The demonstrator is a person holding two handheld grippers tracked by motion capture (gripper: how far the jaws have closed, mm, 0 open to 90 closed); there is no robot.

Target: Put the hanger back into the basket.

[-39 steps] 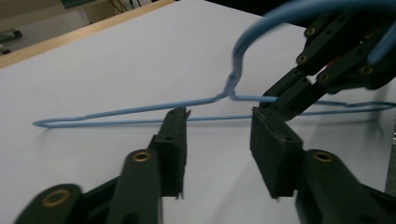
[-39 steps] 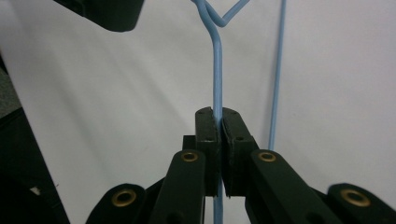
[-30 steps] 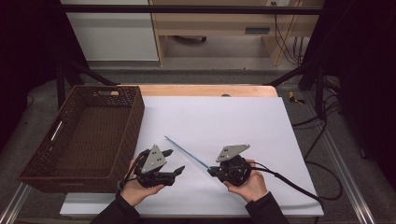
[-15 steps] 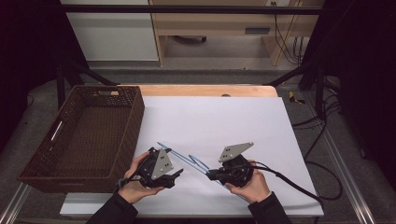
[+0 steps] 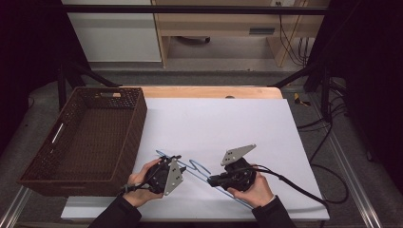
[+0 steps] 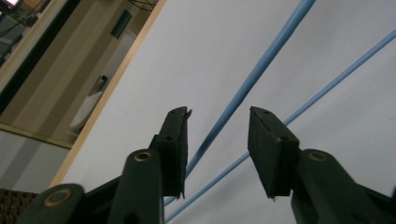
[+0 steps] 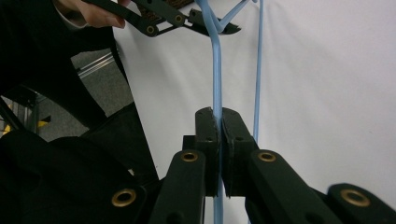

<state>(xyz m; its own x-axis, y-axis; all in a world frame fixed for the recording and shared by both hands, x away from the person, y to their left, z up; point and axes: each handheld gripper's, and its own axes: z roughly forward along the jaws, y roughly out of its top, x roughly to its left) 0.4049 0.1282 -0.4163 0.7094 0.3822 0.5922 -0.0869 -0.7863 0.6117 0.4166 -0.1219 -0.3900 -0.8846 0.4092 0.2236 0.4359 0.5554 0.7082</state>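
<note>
We hold a thin light-blue hanger (image 5: pixel 199 170) between our two claws, low over the white surface (image 5: pixel 223 123). The right claw (image 7: pixel 219 122) is clamped on one of the hanger's wire-thin bars: in the right gripper view the two black pads press together with the blue bar pinched between them, and the bar runs straight away from the claw toward the left claw (image 7: pixel 205 21), which meets the hanger at its far end beside a sleeve and hand. A second blue bar lies just beside the right claw's right-hand pad, apart from it. The left claw (image 6: pixel 218 135) has just been closing; in the left gripper view its jaws stand at a narrow gap with a blue bar passing between them, close to the left-hand pad, and we cannot tell whether that pad touches it; the other pad stays clear of it. A second bar runs past beneath that claw. From above, a dark woven basket (image 5: pixel 57 164) sits just beyond the left claw on its outer side, on the surface.
</note>
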